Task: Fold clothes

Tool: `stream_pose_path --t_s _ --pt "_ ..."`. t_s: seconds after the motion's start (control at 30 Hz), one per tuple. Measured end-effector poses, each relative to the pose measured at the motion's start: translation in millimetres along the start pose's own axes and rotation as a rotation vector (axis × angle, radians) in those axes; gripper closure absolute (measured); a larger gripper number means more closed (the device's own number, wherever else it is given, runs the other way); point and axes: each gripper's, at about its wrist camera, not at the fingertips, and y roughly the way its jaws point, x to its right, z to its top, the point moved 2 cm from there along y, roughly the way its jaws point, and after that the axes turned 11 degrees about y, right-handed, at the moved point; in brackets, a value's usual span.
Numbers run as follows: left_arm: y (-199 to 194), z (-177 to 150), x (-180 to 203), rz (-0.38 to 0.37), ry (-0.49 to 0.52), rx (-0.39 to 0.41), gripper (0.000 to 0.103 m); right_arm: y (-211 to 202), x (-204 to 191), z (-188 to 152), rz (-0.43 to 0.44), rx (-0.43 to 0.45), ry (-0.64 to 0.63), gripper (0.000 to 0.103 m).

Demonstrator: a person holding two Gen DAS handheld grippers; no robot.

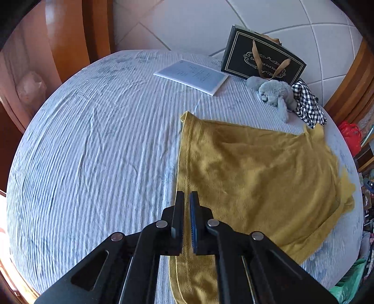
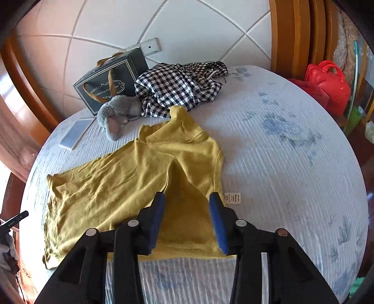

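Striped pale-blue bed sheet (image 1: 93,145) with a faint blue floral print covers the bed, backed by a white quilted headboard (image 1: 210,21) in a wooden frame.

Writing: a dark gift bag (image 1: 261,56) with gold handles stands at the far end against the headboard; its gold ornamental panel carries lettering of which "Coffee Cup And Sou…" can be made out. A white care label (image 2: 231,198) lies on the sheet just beside the garment's right edge, its print too small to read. A thin booklet (image 1: 191,76) lies flat to the left of the bag, its text illegible.

Task object: a mustard-yellow shirt (image 2: 145,177) lies spread on the sheet, near the viewer, with a raised fold running down its middle. A grey plush toy (image 2: 119,114) and a black-and-white checked garment (image 2: 180,88) lie beyond it, near the bag. A red bag (image 2: 327,79) sits off the bed at the far right.

Pose: the left hand-held gripper (image 1: 186,222) points forward over the shirt's stitched hem, jaws nearly closed with a narrow gap; whether they pinch the cloth cannot be told. The right hand-held gripper (image 2: 188,222) hovers above the shirt's near edge, jaws spread wide, holding nothing.
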Motion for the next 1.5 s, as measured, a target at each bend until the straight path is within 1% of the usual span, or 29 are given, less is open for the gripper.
stream_pose_path --t_s 0.03,0.07,0.1,0.13,0.23,0.33,0.4,0.47,0.53,0.67,0.8,0.87,0.9,1.03,1.13,1.2,1.3,1.5 --pt "-5 -3 1 -0.001 0.012 0.008 0.08 -3 3 -2 -0.001 0.006 -0.004 0.06" --pt "-9 -7 3 -0.002 0.024 0.016 0.062 -7 7 -6 -0.003 0.011 -0.009 0.058" --pt "-13 -15 6 -0.005 0.037 0.018 0.057 -8 13 -12 -0.004 0.004 -0.01 0.054" --pt "-16 -26 11 -0.007 0.051 0.018 0.055 -8 19 -18 -0.006 -0.009 -0.011 0.054" --pt "-18 -63 26 -0.023 0.072 -0.016 0.055 -2 43 -39 -0.033 -0.051 -0.005 0.054" --pt "-12 -95 39 -0.028 0.081 -0.067 0.055 9 61 -56 -0.033 -0.103 0.003 0.054" --pt "-3 -111 40 -0.029 0.042 -0.106 0.055 15 65 -61 -0.033 -0.123 -0.009 0.054" --pt "4 -122 39 -0.003 -0.002 -0.127 0.055 19 66 -61 -0.031 -0.133 -0.033 0.054" --pt "8 -130 38 0.007 -0.052 -0.141 0.055 22 62 -57 -0.019 -0.131 -0.063 0.054" --pt "12 -137 48 0.02 -0.089 -0.155 0.055 28 52 -48 0.007 -0.134 -0.122 0.054" --pt "12 -140 58 0.069 -0.117 -0.166 0.054 41 41 -36 0.027 -0.163 -0.183 0.054" --pt "12 -141 60 0.088 -0.136 -0.173 0.054 49 33 -31 0.034 -0.178 -0.221 0.05" --pt "11 -142 60 0.092 -0.151 -0.175 0.054 54 30 -29 0.034 -0.183 -0.241 0.045" --pt "6 -146 58 0.088 -0.214 -0.169 0.054 70 19 -26 0.032 -0.203 -0.297 0.044" --pt "3 -149 56 0.067 -0.249 -0.159 0.054 77 8 -26 0.073 -0.222 -0.323 0.044" --pt "4 -149 55 0.065 -0.254 -0.164 0.054 83 -1 -26 0.093 -0.231 -0.347 0.044" --pt "5 -147 54 0.078 -0.252 -0.165 0.054 93 -12 -23 0.097 -0.231 -0.368 0.044" --pt "10 -143 54 0.098 -0.234 -0.168 0.048 116 -22 -16 0.095 -0.242 -0.404 0.043"
